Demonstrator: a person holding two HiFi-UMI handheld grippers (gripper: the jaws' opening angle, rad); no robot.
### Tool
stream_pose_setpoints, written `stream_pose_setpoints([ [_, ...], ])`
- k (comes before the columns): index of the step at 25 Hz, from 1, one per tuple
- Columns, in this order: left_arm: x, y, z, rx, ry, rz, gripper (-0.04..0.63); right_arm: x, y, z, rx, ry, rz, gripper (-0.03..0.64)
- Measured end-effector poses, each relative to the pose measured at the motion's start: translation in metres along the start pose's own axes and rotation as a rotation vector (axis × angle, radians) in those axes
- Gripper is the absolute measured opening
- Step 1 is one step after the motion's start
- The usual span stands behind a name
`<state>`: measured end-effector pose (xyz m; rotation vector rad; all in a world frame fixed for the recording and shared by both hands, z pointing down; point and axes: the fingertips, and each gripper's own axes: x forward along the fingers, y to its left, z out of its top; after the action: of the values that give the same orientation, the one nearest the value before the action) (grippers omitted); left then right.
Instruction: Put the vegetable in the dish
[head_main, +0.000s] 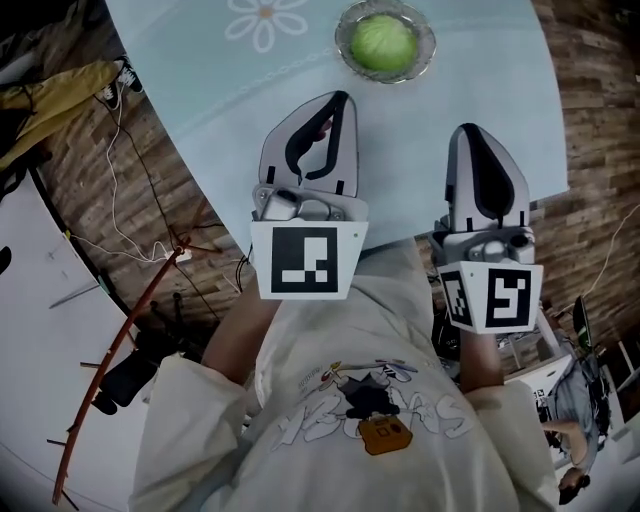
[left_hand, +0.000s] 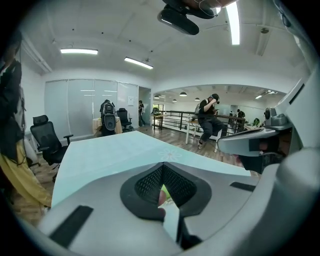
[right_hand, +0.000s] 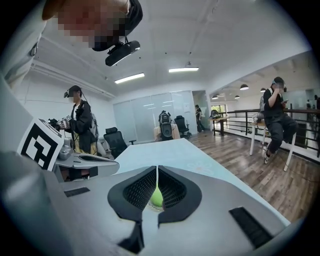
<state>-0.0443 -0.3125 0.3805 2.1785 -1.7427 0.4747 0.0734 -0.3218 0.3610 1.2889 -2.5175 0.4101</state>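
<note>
A round green vegetable (head_main: 383, 42) lies in a clear glass dish (head_main: 345, 42) at the far side of the pale blue table (head_main: 200, 80). Both grippers hang close to the person's body, well short of the dish. My left gripper (head_main: 339, 101) has its jaws together with nothing between them. My right gripper (head_main: 470, 131) is likewise shut and empty. In the left gripper view the left gripper (left_hand: 162, 168) points over the table, and a sliver of green (left_hand: 164, 192) shows through the gap behind its jaws. The right gripper (right_hand: 157, 171) frames the vegetable (right_hand: 157, 198) in the same way.
A white flower print (head_main: 265, 22) marks the table beside the dish. The table's curved near edge runs just ahead of the grippers. A yellow cloth (head_main: 50, 100) and cables (head_main: 140, 220) lie over the wooden floor at left. Another person with grippers (right_hand: 77, 120) stands nearby; an office chair (left_hand: 47, 140) is behind the table.
</note>
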Motion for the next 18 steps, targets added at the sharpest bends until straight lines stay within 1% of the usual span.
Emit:
stream_pose_setpoints([
  [4,-0.039,-0.004,0.012,-0.011,-0.035,-0.009,0.006,-0.02,0.02,0.014,-0.028,-0.03,0.004,0.023],
  [8,-0.072,-0.006,0.011,-0.03,-0.03,-0.024,0.006,-0.035,0.036,0.022,-0.026,-0.05,0.007,0.023],
  [10,-0.1,-0.002,0.015,-0.041,-0.046,-0.022,0.006,-0.049,0.055,0.032,-0.036,-0.065,0.013,0.023],
  [13,-0.164,0.006,0.026,-0.05,-0.111,-0.019,0.006,-0.086,0.101,0.054,-0.102,-0.11,0.019,0.023],
  [15,-0.2,0.007,0.025,-0.054,-0.123,-0.018,0.006,-0.109,0.126,0.059,-0.126,-0.122,0.022,0.023],
  [18,-0.215,0.005,0.022,-0.049,-0.114,-0.02,0.006,-0.119,0.133,0.055,-0.118,-0.122,0.022,0.023],
])
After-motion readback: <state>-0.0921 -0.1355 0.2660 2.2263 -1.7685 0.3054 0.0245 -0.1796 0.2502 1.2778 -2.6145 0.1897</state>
